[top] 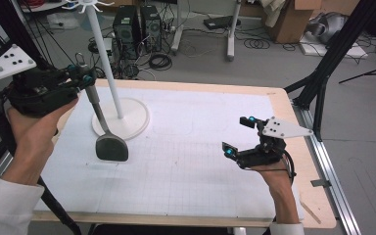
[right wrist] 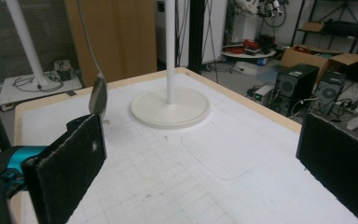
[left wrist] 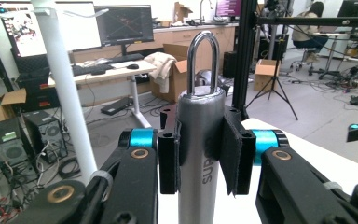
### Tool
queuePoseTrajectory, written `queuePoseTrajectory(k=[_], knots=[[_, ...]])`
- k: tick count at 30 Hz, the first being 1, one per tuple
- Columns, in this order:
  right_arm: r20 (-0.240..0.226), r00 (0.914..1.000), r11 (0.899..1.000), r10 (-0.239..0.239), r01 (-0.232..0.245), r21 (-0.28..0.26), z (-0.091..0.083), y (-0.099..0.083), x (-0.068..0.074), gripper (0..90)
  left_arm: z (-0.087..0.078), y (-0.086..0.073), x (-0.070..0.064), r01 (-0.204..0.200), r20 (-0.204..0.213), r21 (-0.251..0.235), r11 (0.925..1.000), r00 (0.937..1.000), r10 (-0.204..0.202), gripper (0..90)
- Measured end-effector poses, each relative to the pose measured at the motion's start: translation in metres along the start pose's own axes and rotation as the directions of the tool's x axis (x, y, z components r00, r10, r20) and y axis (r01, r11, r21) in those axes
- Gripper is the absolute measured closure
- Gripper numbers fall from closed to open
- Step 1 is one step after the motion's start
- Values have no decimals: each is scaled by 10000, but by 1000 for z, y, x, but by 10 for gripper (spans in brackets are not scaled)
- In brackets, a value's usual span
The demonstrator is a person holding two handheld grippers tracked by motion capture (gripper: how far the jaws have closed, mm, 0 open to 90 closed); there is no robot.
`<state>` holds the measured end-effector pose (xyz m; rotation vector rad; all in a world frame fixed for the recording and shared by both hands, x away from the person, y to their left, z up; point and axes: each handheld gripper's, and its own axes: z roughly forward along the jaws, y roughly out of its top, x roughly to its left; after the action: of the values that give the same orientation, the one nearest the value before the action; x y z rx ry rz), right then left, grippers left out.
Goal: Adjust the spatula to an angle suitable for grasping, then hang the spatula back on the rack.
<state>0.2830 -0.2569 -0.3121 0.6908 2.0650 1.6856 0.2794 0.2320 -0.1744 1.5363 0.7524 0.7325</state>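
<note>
Spatula (top: 108,142) being carried toward the white hook stand (top: 108,63): its smooth metal handle is being clamped by the left claw (left wrist: 200,154), blade hanging above the desk (top: 186,147). Next, the loop (left wrist: 202,63) is to be threaded over a hook. The right claw (top: 240,134) is being held wide, empty.

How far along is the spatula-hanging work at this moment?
Done: the left gripper has the spatula clamped by its handle and lifted beside the white rack. In hand: bringing its metal hanging loop toward the hooks. Left: hooking it on and releasing. The right gripper waits open.
</note>
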Motion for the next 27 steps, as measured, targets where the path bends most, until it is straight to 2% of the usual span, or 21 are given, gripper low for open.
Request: queuePoseTrajectory(k=[2, 8, 13, 14, 15, 27], knots=[[124, 9999, 9998, 86, -84, -160, -4, -5, -2, 4, -1, 0, 2, 18, -38, -31, 10000, 10000, -18, 708], [284, 9991, 9995, 310, -310, -17, -7, -22, -7, 4, -4, -1, 7, 43, -78, 2, 10000, 10000, -43, 708], [200, 9986, 9987, 490, -493, 141, -4, -34, -7, 4, -3, -1, 10, 65, -124, 84, 9999, 9999, -64, 708], [269, 9988, 9990, 421, -425, 143, -4, -36, -8, 4, -3, -1, 10, 60, -124, 93, 9999, 9999, -59, 708], [242, 9983, 9985, 521, -525, 166, -4, -37, -7, 4, -3, -1, 10, 83, -132, 92, 9999, 9999, -82, 708], [160, 9990, 9992, 406, -407, 61, -4, -38, -6, 4, 1, 2, 12, 107, -150, 135, 9999, 9998, -105, 708]])
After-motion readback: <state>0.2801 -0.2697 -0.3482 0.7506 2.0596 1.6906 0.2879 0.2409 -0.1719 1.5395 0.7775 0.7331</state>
